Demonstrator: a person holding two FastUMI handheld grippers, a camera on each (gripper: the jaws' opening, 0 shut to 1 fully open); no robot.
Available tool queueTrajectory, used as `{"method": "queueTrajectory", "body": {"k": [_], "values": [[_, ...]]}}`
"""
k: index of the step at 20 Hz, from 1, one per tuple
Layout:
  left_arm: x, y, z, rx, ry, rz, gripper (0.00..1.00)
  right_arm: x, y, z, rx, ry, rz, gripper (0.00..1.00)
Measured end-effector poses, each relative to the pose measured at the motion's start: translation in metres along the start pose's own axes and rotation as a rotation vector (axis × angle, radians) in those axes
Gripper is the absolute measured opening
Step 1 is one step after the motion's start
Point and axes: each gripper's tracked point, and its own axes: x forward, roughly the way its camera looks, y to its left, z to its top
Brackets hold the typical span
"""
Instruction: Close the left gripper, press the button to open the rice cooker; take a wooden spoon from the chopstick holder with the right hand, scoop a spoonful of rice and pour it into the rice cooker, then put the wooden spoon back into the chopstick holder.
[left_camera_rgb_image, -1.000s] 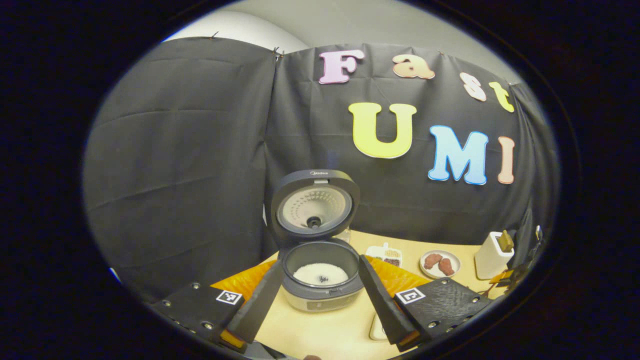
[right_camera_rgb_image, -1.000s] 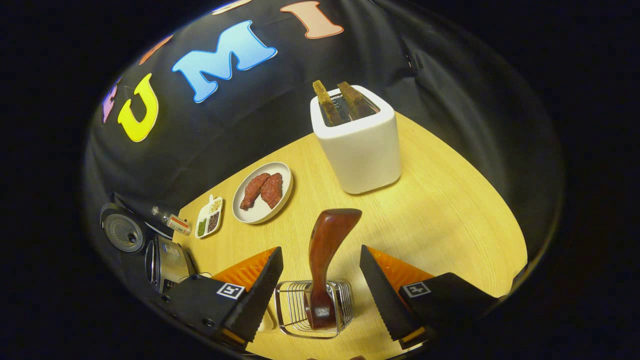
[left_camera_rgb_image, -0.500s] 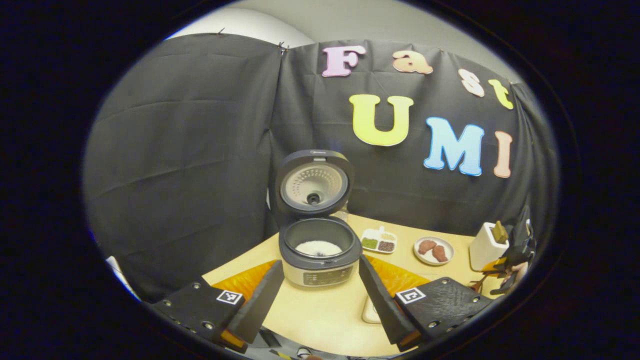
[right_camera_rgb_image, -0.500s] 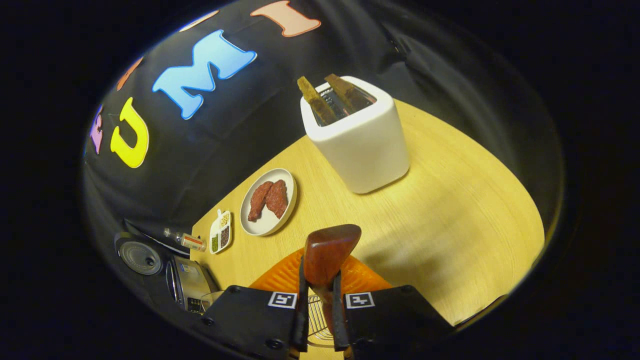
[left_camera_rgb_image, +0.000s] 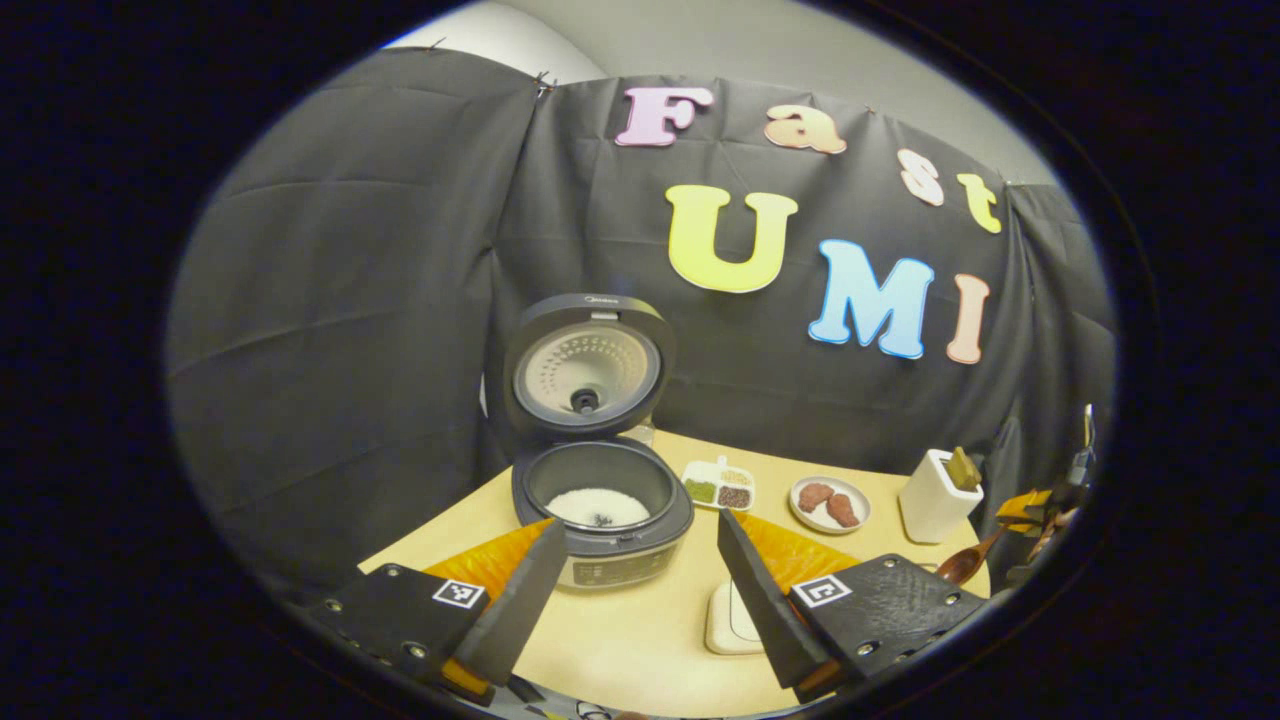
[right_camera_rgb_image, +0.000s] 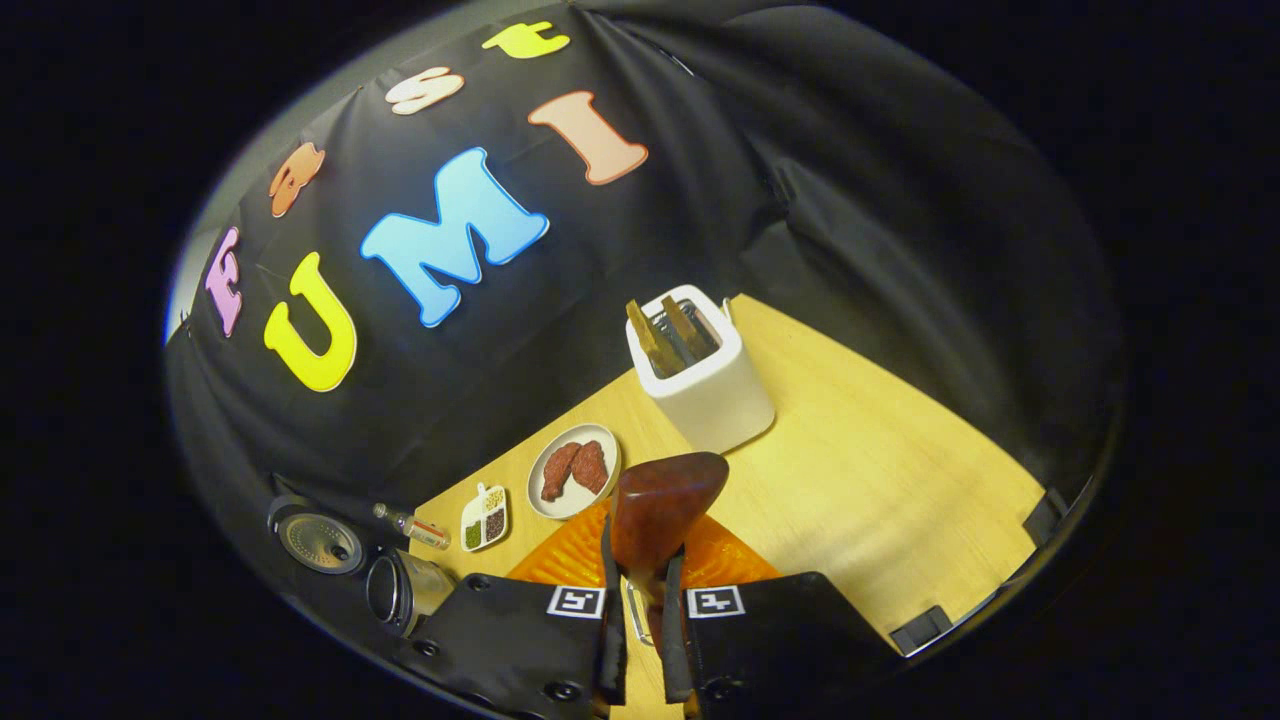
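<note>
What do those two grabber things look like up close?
Each one has two long, wedge-shaped fingers that taper to a point. Behind them sit flat black blocks with small screws. On the left gripper, each block carries a little square black-and-white tag, and ribbed orange panels show beside the fingers. The right gripper has the same two tags side by side, with a ribbed orange panel above them.

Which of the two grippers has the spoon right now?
The right gripper, shut on the dark-brown wooden spoon; the left gripper hangs open before the grey rice cooker.
</note>
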Motion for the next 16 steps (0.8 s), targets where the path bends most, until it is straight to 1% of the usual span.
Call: {"method": "queueTrajectory", "body": {"k": [2, 4, 6, 7, 9, 11, 16], "values": [[0.010, 0.007, 0.004, 0.011, -0.002, -0.040, 0.95, -0.027, 0.000, 0.008, -0.035, -0.059, -0.032, 0.16], [0.020, 0.015, 0.005, 0.058, -0.019, -0.074, 0.96, -0.053, 0.003, 0.009, -0.058, -0.111, -0.062, 0.16], [0.028, 0.022, 0.008, 0.084, -0.030, -0.107, 0.94, -0.073, 0.015, 0.006, -0.064, -0.149, -0.080, 0.16], [0.033, 0.025, 0.006, 0.085, -0.031, -0.121, 0.94, -0.080, 0.023, 0.001, -0.064, -0.156, -0.078, 0.16], [0.042, 0.031, 0.003, 0.072, -0.026, -0.137, 0.94, -0.095, 0.043, -0.008, -0.054, -0.152, -0.047, 0.16], [0.049, 0.038, -0.001, 0.052, -0.017, -0.149, 0.95, -0.099, 0.076, -0.019, -0.050, -0.143, 0.005, 0.16], [0.056, 0.059, -0.007, 0.042, -0.012, -0.158, 0.96, -0.085, 0.151, -0.046, -0.103, -0.102, 0.138, 0.16]]}}
